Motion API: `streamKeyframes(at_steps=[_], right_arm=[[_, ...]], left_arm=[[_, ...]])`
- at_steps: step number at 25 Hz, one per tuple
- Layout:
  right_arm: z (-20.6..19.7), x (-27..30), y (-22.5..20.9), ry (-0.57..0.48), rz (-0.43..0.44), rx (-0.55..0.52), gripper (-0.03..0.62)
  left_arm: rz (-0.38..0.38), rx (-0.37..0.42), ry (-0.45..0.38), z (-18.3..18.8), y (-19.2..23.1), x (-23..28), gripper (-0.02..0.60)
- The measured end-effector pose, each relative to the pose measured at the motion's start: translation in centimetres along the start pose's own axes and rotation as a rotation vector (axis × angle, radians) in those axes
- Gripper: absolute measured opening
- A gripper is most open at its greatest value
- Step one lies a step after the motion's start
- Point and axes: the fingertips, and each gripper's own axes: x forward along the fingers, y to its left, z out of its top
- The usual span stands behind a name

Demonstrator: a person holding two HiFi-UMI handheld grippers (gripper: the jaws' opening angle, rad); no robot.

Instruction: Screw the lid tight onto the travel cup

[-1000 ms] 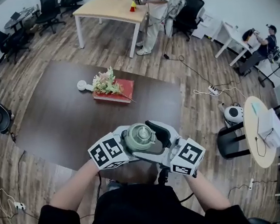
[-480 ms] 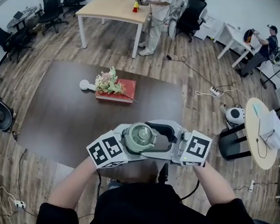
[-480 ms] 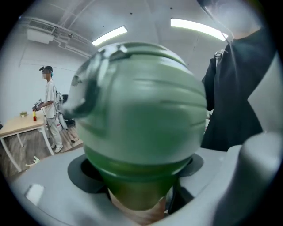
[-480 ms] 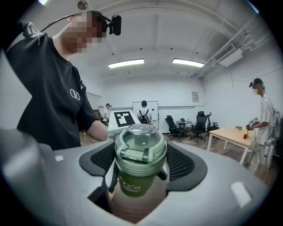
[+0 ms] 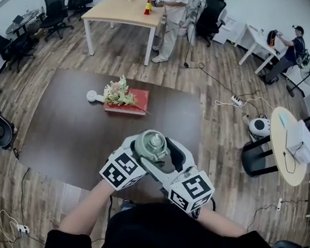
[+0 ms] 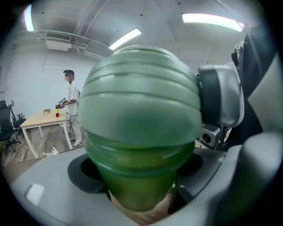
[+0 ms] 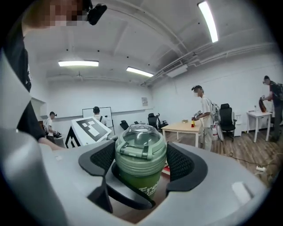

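I hold the green travel cup (image 5: 151, 145) in the air over the near edge of the dark table. Its body (image 6: 137, 176) sits between the jaws of my left gripper (image 5: 142, 160), which is shut on it. The grey-green lid (image 7: 140, 148) with its clear dome sits on top of the cup. My right gripper (image 7: 140, 161) reaches in from the near right, and its black pads (image 7: 179, 163) lie against both sides of the lid. Its jaws have just been closing with the lid between them. The printed cup wall (image 7: 143, 185) shows below the lid.
A dark brown table (image 5: 73, 135) carries a red book (image 5: 133, 103) with a flower bunch and a small white object (image 5: 92, 95). Beyond it a person (image 5: 178, 9) stands at a wooden table (image 5: 117, 11). Office chairs stand at the back left, and a round table (image 5: 291, 144) at the right.
The right gripper has swung from the cup's right side round toward my body, its marker cube now lower and further left. The cup has shifted slightly away from me.
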Motion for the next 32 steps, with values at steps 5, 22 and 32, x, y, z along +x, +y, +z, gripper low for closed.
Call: streamKeyframes(at_steps=[5,22,32], right_arm=[[1.3,-1.3,1.1,-0.076,0.268,-0.053,0.380],[1.4,-1.4,2.3,-0.063,0.362,-0.131,0.365],[1.1,-0.6,1.9,-0.084,0.069,-0.024,0.368]], left_arm=[[-0.108,-0.043,-0.045,0.2,-0.9,-1.0,0.416],[-0.094,0.057,-0.021,0.2,-1.8,-2.4,0.416],[-0.032,0.006,-0.034,-0.2,-0.2,-1.3,0.416]])
